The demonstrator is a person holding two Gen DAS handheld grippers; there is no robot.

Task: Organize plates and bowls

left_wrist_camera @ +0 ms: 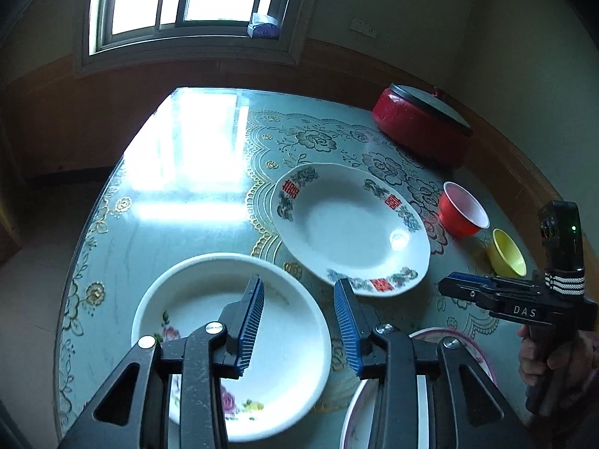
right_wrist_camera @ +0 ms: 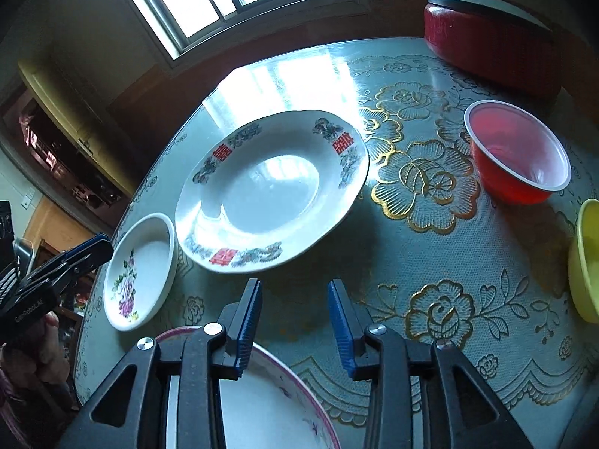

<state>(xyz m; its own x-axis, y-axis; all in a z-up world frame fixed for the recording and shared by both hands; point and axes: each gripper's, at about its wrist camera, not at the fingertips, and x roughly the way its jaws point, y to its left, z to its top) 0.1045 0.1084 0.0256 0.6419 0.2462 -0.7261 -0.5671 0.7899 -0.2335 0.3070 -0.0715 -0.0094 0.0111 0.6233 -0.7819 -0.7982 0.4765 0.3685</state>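
My left gripper (left_wrist_camera: pixel 298 285) stands open over a small white dish with a flower print (left_wrist_camera: pixel 209 310). The dish's right rim shows between the fingers, and the pads do not touch it. My right gripper (right_wrist_camera: pixel 295 286) is open too, just above the far rim of a pink-rimmed plate (right_wrist_camera: pixel 269 396). A large white plate with red characters (left_wrist_camera: pixel 352 228) (right_wrist_camera: pixel 269 187) lies ahead of both. A red bowl (right_wrist_camera: pixel 520 153) and a yellow bowl (right_wrist_camera: pixel 586 262) sit to the right. The small dish (right_wrist_camera: pixel 138 273) lies at the left of the right wrist view.
A red pot with a dark lid (left_wrist_camera: pixel 423 131) stands at the table's far right. The round table (left_wrist_camera: pixel 187 187) has a glossy floral cover; its left edge drops off near the small dish. A window is behind. A hand grips the right gripper's handle (left_wrist_camera: pixel 543 351).
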